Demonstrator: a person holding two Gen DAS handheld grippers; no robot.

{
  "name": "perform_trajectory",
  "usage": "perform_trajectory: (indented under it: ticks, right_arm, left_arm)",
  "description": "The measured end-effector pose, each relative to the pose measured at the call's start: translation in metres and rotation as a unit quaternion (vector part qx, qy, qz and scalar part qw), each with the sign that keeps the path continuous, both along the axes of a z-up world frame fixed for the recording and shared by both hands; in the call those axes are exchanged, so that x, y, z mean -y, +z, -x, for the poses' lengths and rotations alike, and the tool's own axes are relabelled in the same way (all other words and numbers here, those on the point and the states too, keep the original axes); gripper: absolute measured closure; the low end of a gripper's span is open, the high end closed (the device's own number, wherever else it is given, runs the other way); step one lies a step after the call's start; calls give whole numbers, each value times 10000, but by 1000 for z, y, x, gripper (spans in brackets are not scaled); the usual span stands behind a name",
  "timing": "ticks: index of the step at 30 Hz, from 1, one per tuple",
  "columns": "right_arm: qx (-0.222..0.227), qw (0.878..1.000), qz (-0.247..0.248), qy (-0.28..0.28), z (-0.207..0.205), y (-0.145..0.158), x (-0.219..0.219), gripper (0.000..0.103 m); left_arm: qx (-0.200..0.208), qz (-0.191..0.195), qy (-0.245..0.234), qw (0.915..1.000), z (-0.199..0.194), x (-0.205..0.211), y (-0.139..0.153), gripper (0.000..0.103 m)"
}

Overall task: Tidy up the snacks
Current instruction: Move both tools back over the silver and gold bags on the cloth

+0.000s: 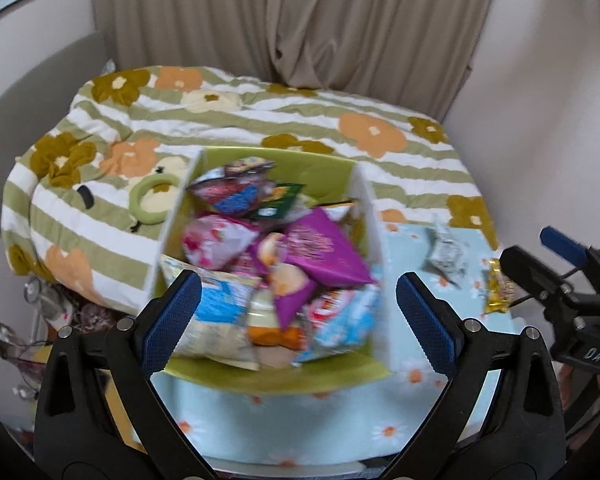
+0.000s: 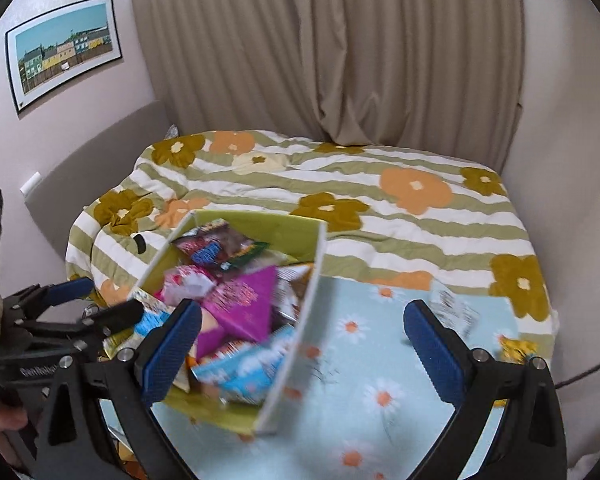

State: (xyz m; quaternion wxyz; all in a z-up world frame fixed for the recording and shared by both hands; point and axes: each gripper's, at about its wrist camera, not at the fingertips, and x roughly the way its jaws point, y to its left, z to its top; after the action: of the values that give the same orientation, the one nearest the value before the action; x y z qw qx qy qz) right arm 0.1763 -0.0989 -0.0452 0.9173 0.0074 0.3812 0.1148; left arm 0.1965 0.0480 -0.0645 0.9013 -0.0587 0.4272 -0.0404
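Observation:
A green-lined box [image 1: 260,376] [image 2: 260,224] with white sides stands on the light-blue daisy cloth [image 1: 292,428] [image 2: 372,392], heaped with snack packets; a purple bag [image 1: 320,252] [image 2: 244,304] lies on top. Right of the box, a silver packet [image 1: 446,256] [image 2: 456,312] and a yellow packet [image 1: 498,288] [image 2: 516,350] lie loose on the cloth. My left gripper [image 1: 298,304] hangs open over the box's near side, empty. My right gripper [image 2: 302,340] is open above the box's right wall, empty. Each gripper also shows in the other's view: right gripper [image 1: 548,256], left gripper [image 2: 100,300].
A striped floral quilt [image 1: 260,120] [image 2: 380,200] covers the bed behind the box. Curtains [image 2: 340,48] hang at the back, and a framed picture [image 2: 60,52] is on the left wall. A green ring [image 1: 148,200] lies on the quilt left of the box. Clutter sits at the lower left [image 1: 40,320].

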Motion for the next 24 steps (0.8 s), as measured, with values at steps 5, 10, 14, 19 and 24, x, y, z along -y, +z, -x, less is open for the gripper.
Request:
perform_trajectory:
  ticks: [5,10,14,19,24]
  right_arm:
    - [95,9994,-55,-322,36,-2,47,2]
    - [140,9985,-108,-517,62,-7,91,2]
    - [89,9975,-100,-697,74,-11,129,2]
    - [-29,9940,22,-1090,78,-21,175,2]
    - [-177,9890,139,-1462,70,-36,210,2]
  left_arm:
    - [7,22,-87,10000,24,49,-2,5]
    - [-40,80,-161,9998,39,96,-10,5]
    - [-12,120,-298,9995,43,138,-16,5]
    - [-13,2,-685,9977,31,186,-25,5]
    - [-177,-12,-1192,9927,-7,229,-44,5]
